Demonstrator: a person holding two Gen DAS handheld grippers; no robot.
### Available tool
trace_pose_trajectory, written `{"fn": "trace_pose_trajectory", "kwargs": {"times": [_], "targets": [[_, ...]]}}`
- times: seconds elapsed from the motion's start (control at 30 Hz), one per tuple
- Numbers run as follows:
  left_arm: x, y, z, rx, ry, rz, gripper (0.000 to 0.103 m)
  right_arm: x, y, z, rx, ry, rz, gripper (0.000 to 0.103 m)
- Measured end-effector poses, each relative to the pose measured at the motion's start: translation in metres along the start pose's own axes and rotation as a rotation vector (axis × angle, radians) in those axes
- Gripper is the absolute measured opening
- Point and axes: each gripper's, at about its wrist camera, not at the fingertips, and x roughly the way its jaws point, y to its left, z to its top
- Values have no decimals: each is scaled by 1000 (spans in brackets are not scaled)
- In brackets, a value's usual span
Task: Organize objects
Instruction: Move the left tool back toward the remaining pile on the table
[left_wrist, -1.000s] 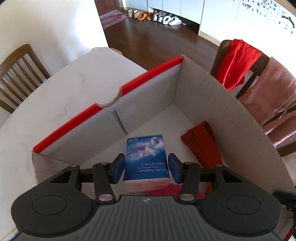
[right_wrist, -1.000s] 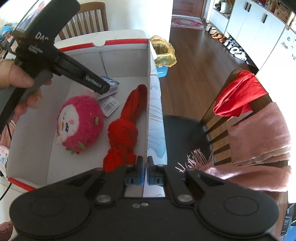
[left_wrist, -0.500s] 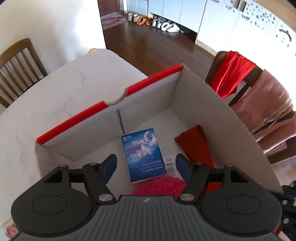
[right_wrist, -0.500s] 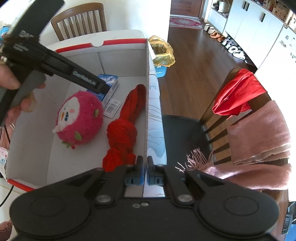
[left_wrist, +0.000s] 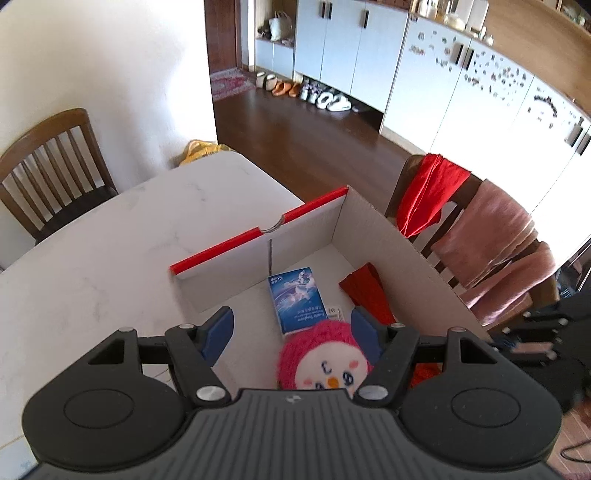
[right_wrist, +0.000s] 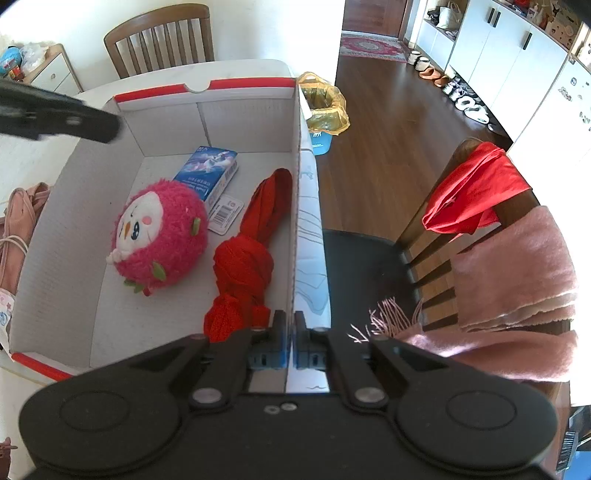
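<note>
The left gripper (left_wrist: 291, 328) is open and empty; the right gripper (right_wrist: 290, 334) pinches the box (right_wrist: 295, 184) wall; the blue pack (left_wrist: 297, 299) looks light and stiff; grab its long sides.

The left gripper (left_wrist: 291, 330) hangs above the near end of a white cardboard box (left_wrist: 399, 254) with a red-edged far-left wall, its blue-padded jaws spread apart with nothing between the pads. Inside the box a blue packet (left_wrist: 297, 299) lies flat near the middle, a pink plush toy (left_wrist: 323, 360) sits just near of it, and a red cloth (left_wrist: 367, 293) lies along the right wall. The box rests on a white marble table (left_wrist: 110, 251), with a wooden chair (left_wrist: 48, 162) at the far left.
</note>
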Motion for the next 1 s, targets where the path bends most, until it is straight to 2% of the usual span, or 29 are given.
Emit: {"fn": "trace_pose_trajectory", "kwargs": {"times": [0.3, 0.5, 0.6, 0.73, 0.77, 1.0], "targets": [[-47, 26, -41, -39, -27, 27, 69, -1, 2, -1, -21, -2, 1, 3], [-72, 50, -81, -80, -35, 93, 78, 0, 2, -2, -29, -3, -4, 3], [-80, 59, -103, -105, -30, 131, 78, 0, 2, -2, -30, -2, -6, 3], [-83, 67, -132, -139, -16, 168, 80, 0, 4, -3, -37, 0, -10, 3], [-82, 69, -139, -154, -12, 170, 85, 1, 4, -3, -39, 1, -9, 3], [-68, 81, -184, -241, 30, 181, 89, 2, 5, -2, -50, 8, -9, 3]]}}
